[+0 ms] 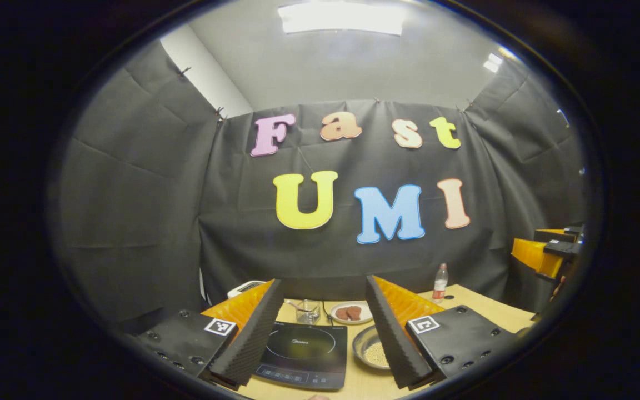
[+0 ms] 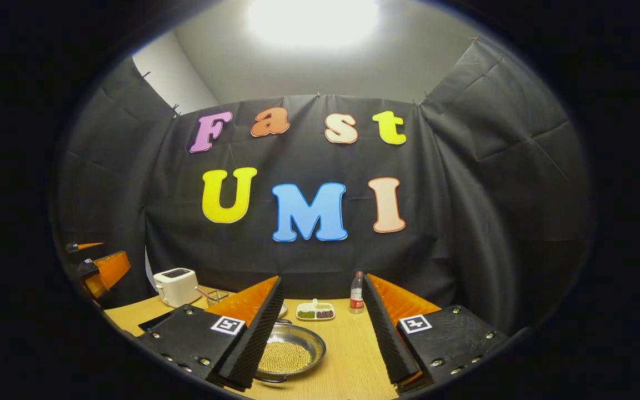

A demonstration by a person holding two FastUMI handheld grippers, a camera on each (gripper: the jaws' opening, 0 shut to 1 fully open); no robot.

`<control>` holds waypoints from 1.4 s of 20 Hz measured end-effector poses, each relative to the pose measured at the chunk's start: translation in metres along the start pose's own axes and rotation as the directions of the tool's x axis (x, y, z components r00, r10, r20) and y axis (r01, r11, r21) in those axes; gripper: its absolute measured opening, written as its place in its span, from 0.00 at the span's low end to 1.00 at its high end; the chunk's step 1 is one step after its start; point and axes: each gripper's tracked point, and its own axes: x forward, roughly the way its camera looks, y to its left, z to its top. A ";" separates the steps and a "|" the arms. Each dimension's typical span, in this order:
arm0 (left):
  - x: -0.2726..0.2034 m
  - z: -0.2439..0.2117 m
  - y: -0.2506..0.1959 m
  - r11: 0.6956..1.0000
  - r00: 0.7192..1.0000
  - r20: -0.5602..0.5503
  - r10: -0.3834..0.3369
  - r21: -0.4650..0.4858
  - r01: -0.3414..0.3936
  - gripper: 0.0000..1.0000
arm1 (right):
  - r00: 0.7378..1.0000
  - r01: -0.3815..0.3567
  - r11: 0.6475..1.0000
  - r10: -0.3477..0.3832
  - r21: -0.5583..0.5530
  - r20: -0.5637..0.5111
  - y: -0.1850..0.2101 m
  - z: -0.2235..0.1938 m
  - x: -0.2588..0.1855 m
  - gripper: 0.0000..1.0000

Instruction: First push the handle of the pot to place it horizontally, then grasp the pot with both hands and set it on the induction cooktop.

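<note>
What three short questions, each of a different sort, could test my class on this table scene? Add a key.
1. True or false: the pot already sits on the induction cooktop.
2. What fills the pot? A) water B) small pale beads C) nothing
3. Fill in: both fingers of the right hand-held gripper stand ____ and hold nothing.

Key: 1 false, it rests on the wooden table. 2 B. 3 apart; the left hand-held gripper likewise.

Silver pot (image 2: 289,350) of pale yellow beans on a light wood table (image 2: 348,361); behind the pot, a white toaster (image 2: 175,287) and red-labelled bottle (image 2: 356,293). Black induction cooktop (image 1: 304,354).
</note>
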 end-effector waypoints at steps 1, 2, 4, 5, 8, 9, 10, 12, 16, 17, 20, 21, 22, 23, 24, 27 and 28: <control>0.000 0.000 0.000 1.000 1.000 0.001 0.001 0.002 -0.001 0.96 | 1.000 0.005 1.000 -0.005 0.000 0.005 -0.001 0.001 0.001 0.69; 0.000 0.001 -0.001 1.000 1.000 0.003 0.000 0.003 0.000 0.99 | 1.000 0.000 1.000 0.000 -0.001 0.007 0.001 0.001 0.002 0.64; 0.002 0.002 -0.001 1.000 1.000 0.003 0.003 0.002 -0.003 0.98 | 1.000 -0.009 1.000 0.009 -0.005 0.001 0.002 -0.001 0.004 0.55; 0.002 0.001 -0.002 1.000 1.000 0.005 0.005 0.002 -0.005 0.97 | 1.000 -0.012 1.000 0.012 -0.005 -0.004 0.003 -0.001 0.005 0.55; 0.001 0.003 -0.002 1.000 1.000 0.010 0.010 0.005 -0.010 0.96 | 0.999 0.045 0.999 -0.045 -0.009 0.002 -0.012 0.002 0.006 0.32; 0.002 0.004 -0.003 1.000 1.000 0.012 0.011 0.007 -0.011 0.96 | 0.999 0.043 0.999 -0.043 -0.007 0.003 -0.013 0.000 0.012 0.09; 0.002 0.005 -0.003 1.000 1.000 0.012 0.012 0.008 -0.012 0.96 | 0.999 0.033 0.999 -0.033 -0.007 -0.005 -0.010 -0.003 0.010 0.09; 0.002 0.005 -0.005 1.000 1.000 0.013 0.014 0.009 -0.014 0.96 | 0.999 0.034 0.999 -0.034 -0.016 -0.004 -0.018 -0.006 0.017 0.09; 0.006 0.005 -0.017 1.000 1.000 0.011 0.022 0.012 -0.022 0.96 | 1.000 -0.008 1.000 0.008 -0.002 -0.001 -0.016 -0.005 0.017 0.01; 0.007 0.005 -0.019 1.000 1.000 0.012 0.026 0.013 -0.026 0.99 | 1.000 -0.024 1.000 0.024 -0.007 0.001 -0.016 -0.006 0.019 0.01; 0.011 0.006 -0.028 0.999 0.999 0.012 0.042 0.017 -0.043 0.94 | 0.997 -0.074 0.997 0.074 -0.003 0.000 -0.013 -0.009 0.026 0.01; 0.011 0.006 -0.030 0.998 0.999 0.015 0.051 0.022 -0.052 0.96 | 0.996 -0.085 0.996 0.085 0.005 -0.006 -0.013 -0.012 0.030 0.01; 0.010 0.007 -0.031 0.998 0.998 0.017 0.061 0.027 -0.061 0.97 | 0.995 -0.101 0.995 0.101 0.017 -0.017 -0.011 -0.015 0.031 0.01; 0.012 0.008 -0.032 0.997 0.997 0.019 0.071 0.033 -0.071 0.97 | 0.993 -0.118 0.993 0.119 0.030 -0.027 -0.008 -0.018 0.034 0.01; 0.013 0.009 -0.030 0.996 0.996 0.021 0.082 0.039 -0.082 0.98 | 0.991 -0.129 0.991 0.130 0.039 -0.034 -0.007 -0.022 0.037 0.01; 0.011 0.010 -0.025 0.993 0.994 0.019 0.106 0.044 -0.107 1.00 | 0.982 -0.175 0.983 0.179 0.061 -0.062 0.009 -0.031 0.045 0.01; 0.012 0.011 -0.022 0.992 0.993 0.019 0.115 0.050 -0.115 1.00 | 0.978 -0.196 0.979 0.200 0.062 -0.066 0.016 -0.034 0.047 0.01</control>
